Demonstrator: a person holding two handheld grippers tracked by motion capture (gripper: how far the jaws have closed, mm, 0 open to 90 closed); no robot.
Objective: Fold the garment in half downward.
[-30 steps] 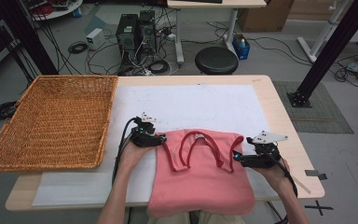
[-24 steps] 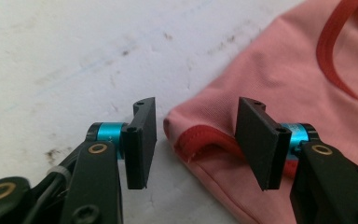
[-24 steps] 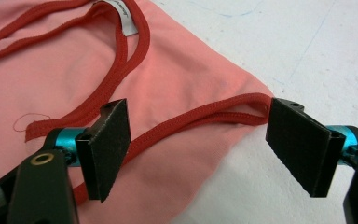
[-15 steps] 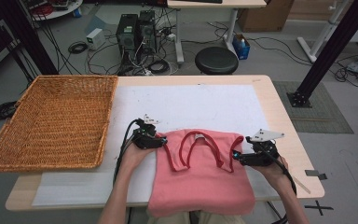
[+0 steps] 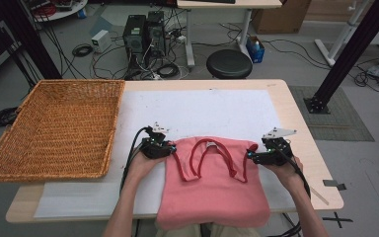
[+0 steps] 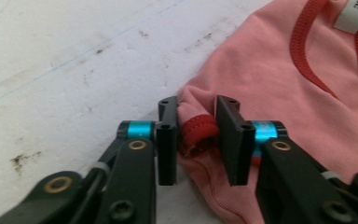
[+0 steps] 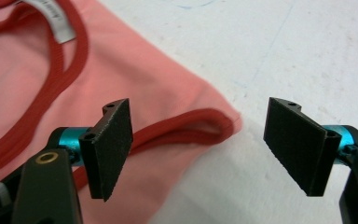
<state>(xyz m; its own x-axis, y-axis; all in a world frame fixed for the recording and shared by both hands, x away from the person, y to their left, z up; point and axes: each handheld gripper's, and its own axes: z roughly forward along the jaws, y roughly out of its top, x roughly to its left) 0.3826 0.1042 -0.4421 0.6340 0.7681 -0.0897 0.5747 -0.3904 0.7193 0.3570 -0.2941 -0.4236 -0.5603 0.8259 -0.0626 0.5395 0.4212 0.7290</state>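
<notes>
A pink sleeveless top point(image 5: 212, 192) with red trim lies flat at the table's front, its lower part hanging over the front edge. My left gripper point(image 5: 171, 148) is at the top's left shoulder. In the left gripper view, that gripper point(image 6: 196, 135) is shut on the bunched red-hemmed strap end point(image 6: 196, 133) of the top point(image 6: 279, 79). My right gripper point(image 5: 250, 157) is at the right shoulder. In the right gripper view, this gripper point(image 7: 198, 140) stands open, its jaws wide on either side of the red-trimmed strap corner point(image 7: 214, 123), apart from it.
A large wicker basket point(image 5: 54, 128) sits at the table's left side. A white sheet point(image 5: 202, 108) covers the tabletop point(image 5: 296, 98) under the top. A black stool point(image 5: 229, 63) and cables are on the floor beyond the far edge.
The right gripper has edged slightly left toward the top's right shoulder. The left gripper has stayed at the left strap.
</notes>
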